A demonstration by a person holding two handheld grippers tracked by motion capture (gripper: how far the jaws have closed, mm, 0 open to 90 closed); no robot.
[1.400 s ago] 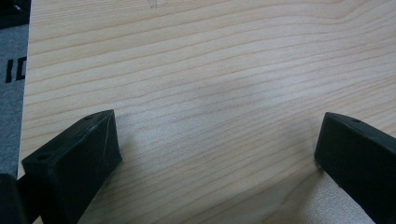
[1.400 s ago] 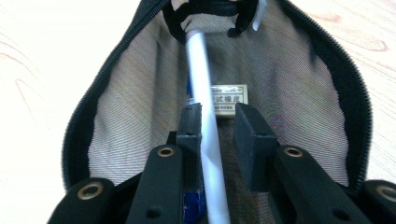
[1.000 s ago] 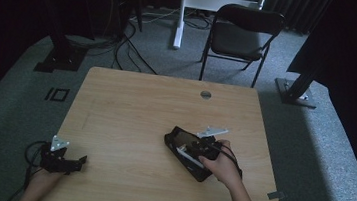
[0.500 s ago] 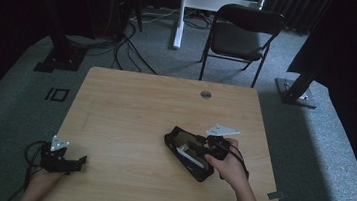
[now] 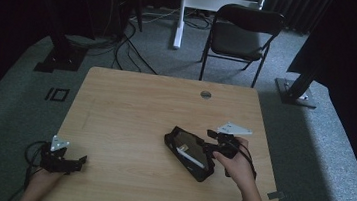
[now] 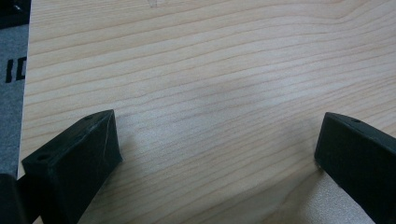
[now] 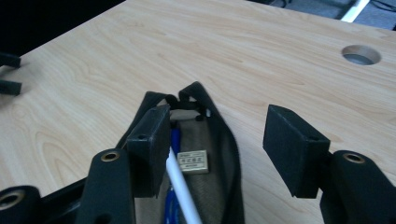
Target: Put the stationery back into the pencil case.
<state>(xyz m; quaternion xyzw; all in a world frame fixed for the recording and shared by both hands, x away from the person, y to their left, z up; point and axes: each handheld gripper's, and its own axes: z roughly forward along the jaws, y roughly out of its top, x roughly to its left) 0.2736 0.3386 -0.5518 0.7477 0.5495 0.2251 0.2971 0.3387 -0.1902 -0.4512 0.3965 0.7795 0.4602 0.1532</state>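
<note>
The right gripper (image 7: 219,149) hangs just above the open black pencil case (image 5: 189,153), and its jaws have just been opening with nothing pinched. The case lies on the table's (image 5: 140,111) right side, so its inside shows: a white pen (image 7: 183,191), something blue, a small eraser (image 7: 192,162). The left gripper (image 5: 67,161) waits wide apart, far left.

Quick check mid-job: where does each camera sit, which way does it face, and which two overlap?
High view: above the person's side, looking forward and down on the table; both forearms, left gripper, right gripper.
Left gripper view: rides the left gripper, facing bare tabletop; open jaws.
Right gripper view: rides the right gripper, facing the open black case; jaws apart.
High and right gripper views share the case and the table's hole.
</note>
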